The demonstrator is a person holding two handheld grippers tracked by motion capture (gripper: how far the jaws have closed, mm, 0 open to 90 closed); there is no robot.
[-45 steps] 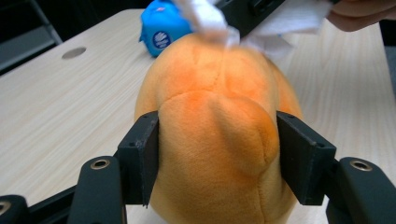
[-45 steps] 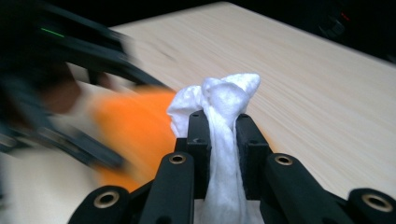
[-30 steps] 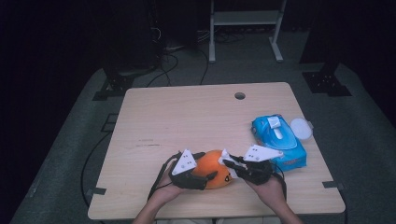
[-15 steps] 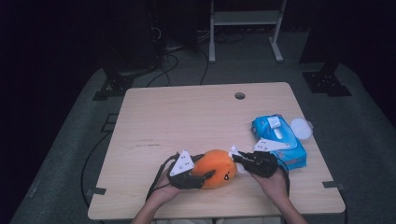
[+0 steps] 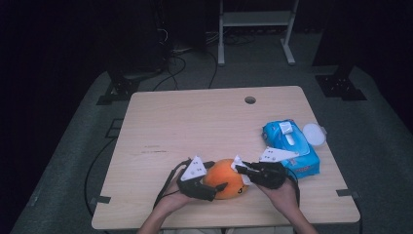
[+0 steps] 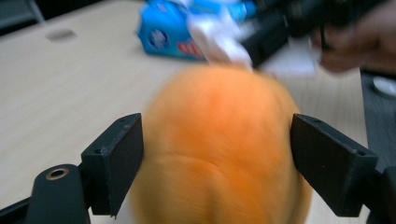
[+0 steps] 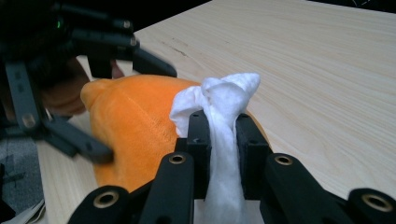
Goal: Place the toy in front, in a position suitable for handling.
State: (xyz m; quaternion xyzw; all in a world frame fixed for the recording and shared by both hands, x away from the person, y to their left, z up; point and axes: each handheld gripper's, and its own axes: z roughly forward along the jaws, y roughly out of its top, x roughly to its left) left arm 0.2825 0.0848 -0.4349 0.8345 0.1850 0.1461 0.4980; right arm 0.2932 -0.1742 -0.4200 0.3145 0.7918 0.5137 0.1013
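My left gripper (image 5: pixel 214 187) has the orange plush toy (image 5: pixel 225 177) between its fingers (image 6: pixel 116 158), which have just been opening and now stand apart at its sides, near the front edge of the desk (image 5: pixel 195 122). My right gripper (image 5: pixel 242 169) is clamped on a white wipe (image 7: pixel 219 116), pressed against the toy's top. The blue wipe pack (image 5: pixel 291 147) lies just beside my right hand (image 5: pixel 282 195).

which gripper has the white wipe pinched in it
The right gripper: its jaws are shut on the white wipe. The left gripper straddles the orange plush toy instead.
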